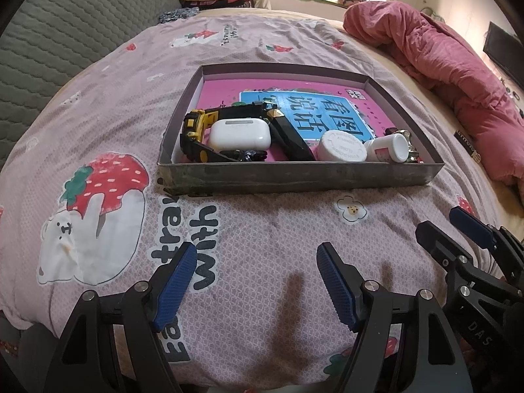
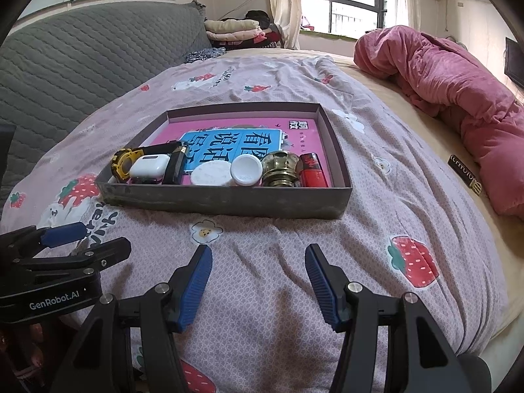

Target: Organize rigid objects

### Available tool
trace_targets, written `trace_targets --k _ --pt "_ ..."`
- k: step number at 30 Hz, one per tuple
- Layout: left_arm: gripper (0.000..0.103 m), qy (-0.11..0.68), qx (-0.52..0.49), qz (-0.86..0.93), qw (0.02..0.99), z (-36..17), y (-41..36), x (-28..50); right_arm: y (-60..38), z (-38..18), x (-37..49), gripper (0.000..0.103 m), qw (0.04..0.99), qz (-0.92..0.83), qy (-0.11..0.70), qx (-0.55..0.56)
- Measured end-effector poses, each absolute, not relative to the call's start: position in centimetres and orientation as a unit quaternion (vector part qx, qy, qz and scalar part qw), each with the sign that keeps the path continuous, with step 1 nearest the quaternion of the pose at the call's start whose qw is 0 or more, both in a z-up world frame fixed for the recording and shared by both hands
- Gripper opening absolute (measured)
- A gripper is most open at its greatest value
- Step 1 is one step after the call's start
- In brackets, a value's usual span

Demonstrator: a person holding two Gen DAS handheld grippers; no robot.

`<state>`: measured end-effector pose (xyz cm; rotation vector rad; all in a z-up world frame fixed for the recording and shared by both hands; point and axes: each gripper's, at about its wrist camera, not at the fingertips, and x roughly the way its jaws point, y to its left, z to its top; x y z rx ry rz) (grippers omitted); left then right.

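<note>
A shallow grey cardboard box [image 1: 294, 175] [image 2: 222, 201] lies on the bed with a pink and blue book [image 1: 314, 111] [image 2: 229, 139] flat inside. Along its near wall sit a yellow-black watch [image 1: 193, 131] [image 2: 122, 163], a white earbud case [image 1: 240, 134] [image 2: 149, 167], a black faceted stick [image 1: 290, 137] [image 2: 175, 165], a white jar lid [image 1: 342, 147] [image 2: 209, 173], a white bottle [image 1: 389, 147] [image 2: 245, 168], a brass knob [image 2: 281, 167] and a red bottle [image 2: 312, 170]. My left gripper [image 1: 257, 263] and right gripper [image 2: 258, 258] hang open and empty in front of the box.
The bed carries a pinkish strawberry-print cover [image 1: 131, 104]. A crumpled red quilt [image 1: 458, 75] [image 2: 458, 82] lies at the right. A grey quilted headboard [image 1: 65, 32] rises on the left, with folded clothes [image 2: 232, 31] by the window.
</note>
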<state>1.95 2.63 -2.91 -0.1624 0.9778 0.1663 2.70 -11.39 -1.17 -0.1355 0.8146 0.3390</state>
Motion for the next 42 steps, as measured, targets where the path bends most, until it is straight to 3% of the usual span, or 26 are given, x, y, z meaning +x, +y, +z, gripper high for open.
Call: trace_targets --k 42 --pt "0.077 0.46 -0.082 0.087 0.88 -2.59 3.28 1.9 -11.22 -0.97 2.64 0.058 0.905 0.162 0.387 -0.073"
